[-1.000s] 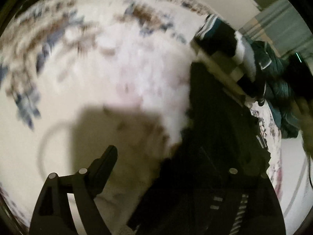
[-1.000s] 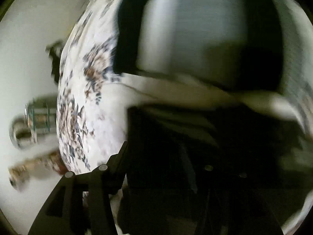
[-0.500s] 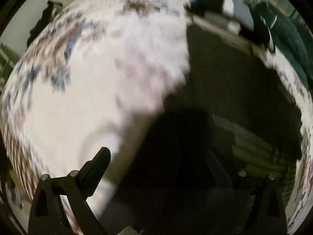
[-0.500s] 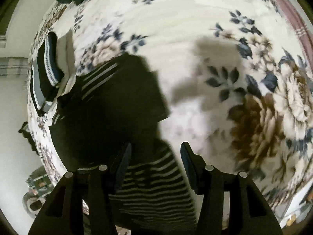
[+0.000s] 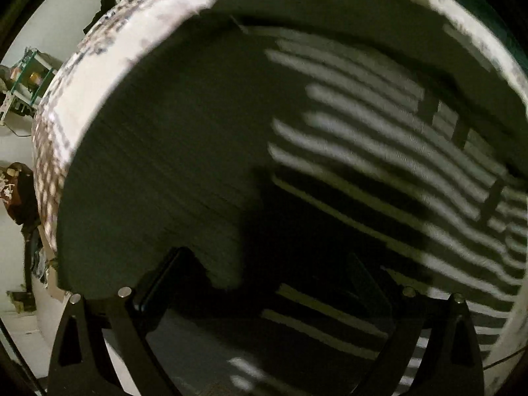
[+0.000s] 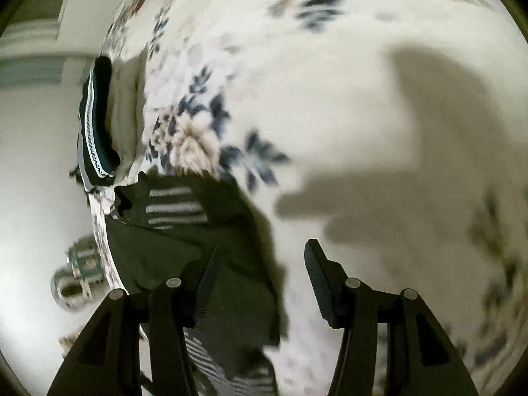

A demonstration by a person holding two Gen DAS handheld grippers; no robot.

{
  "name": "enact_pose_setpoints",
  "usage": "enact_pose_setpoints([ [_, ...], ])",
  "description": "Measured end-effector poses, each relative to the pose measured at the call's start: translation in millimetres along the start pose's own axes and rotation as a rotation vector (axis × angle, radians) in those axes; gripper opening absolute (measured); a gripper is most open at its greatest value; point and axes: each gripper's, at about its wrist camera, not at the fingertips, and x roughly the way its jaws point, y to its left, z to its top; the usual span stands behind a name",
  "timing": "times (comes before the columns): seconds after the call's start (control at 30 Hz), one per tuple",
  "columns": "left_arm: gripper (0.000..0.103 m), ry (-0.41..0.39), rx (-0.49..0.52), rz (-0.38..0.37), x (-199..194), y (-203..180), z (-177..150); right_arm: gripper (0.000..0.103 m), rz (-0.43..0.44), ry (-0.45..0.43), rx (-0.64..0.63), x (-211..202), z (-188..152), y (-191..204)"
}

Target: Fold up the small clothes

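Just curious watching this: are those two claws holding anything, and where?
Neither holds anything. The right gripper and left gripper both gape open above the dark striped garment.

Your left wrist view is filled by the garment (image 5: 204,138), dark green-black, with blurred white stripes across it from one o'clock down to five o'clock; the bedspread (image 5: 99,76) rims it at ten o'clock, white with brown and blue flecks; in your right wrist view the bedspread (image 6: 330,82) is cream with navy leaves and tan blooms; the folded pile (image 6: 95,125) at nine o'clock is black, teal and white, with a zigzag band; your fingers (image 6: 318,277) are black.
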Motion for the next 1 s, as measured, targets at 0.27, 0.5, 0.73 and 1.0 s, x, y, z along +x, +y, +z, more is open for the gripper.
enact_pose_setpoints([
  [0.27,0.103,-0.101,-0.069,-0.047,10.7,13.9,-1.1,0.005,0.030,0.187,-0.071,72.1,41.8,29.6],
  [0.5,0.103,-0.039,-0.091,-0.035,6.1,11.9,2.6,0.001,-0.187,-0.003,-0.147,26.7,51.5,50.1],
  [0.73,0.103,-0.017,-0.078,-0.032,-28.1,0.7,-16.2,0.003,-0.234,0.077,-0.235,55.9,62.3,65.9],
  [1.0,0.103,0.128,0.168,-0.209,-81.8,-77.2,-139.7,0.055,-0.124,0.180,-0.183,9.1,28.7,20.3],
])
